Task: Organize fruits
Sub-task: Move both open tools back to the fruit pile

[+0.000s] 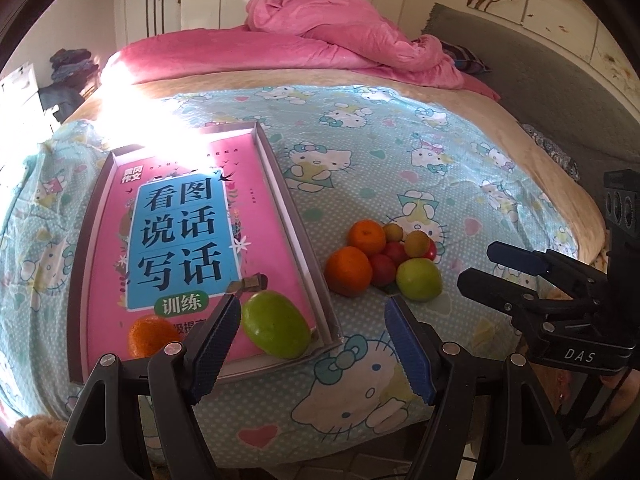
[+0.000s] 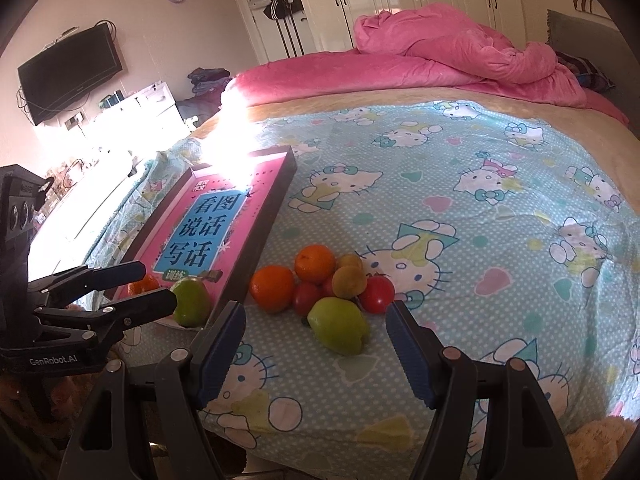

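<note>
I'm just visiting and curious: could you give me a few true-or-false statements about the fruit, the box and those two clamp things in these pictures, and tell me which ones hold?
1. A green fruit and an orange lie inside the shallow box. True.
2. The left gripper is clamped on a fruit. False: its jaws stand open with nothing between them.
3. The fruit pile sits on the bedsheet outside the box. True.
4. All the fruit in the pile is green. False: there are two oranges, small red fruits and one green fruit.
5. The right gripper holds the green fruit in the pile. False: its jaws are open and apart from it.
</note>
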Demonstrator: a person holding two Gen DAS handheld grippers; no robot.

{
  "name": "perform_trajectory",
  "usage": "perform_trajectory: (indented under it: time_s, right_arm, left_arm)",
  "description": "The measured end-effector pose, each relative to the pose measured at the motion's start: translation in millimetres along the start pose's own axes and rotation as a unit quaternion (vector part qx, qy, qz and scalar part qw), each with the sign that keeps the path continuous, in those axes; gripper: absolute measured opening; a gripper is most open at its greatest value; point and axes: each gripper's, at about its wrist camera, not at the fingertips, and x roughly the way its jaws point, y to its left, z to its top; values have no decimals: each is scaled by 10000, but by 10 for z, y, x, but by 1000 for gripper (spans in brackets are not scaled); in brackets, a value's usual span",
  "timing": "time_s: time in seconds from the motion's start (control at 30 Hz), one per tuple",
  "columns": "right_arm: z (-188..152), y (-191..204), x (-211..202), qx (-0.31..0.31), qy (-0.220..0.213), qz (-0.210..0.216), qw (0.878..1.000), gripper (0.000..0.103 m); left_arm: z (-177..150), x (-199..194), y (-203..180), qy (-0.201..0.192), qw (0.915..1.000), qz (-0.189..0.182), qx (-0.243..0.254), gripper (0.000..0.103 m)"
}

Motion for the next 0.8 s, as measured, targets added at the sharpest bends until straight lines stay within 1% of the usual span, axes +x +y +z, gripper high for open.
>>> perform_trajectory:
  time_s: [0.47, 0.6, 0.8]
  right_arm:
    - [-97, -97, 175, 86, 461, -209, 9987, 72]
    - [-127, -99, 248, 17, 577, -329, 9978, 72]
    - [-148, -122, 312, 78, 675, -228, 9974, 72]
  left_arm:
    - [7, 91, -263, 130, 9983, -177, 544, 76]
    - [8, 161, -292, 280, 9976, -235, 582, 76]
    - [92, 244, -282, 426, 9968, -431, 522, 76]
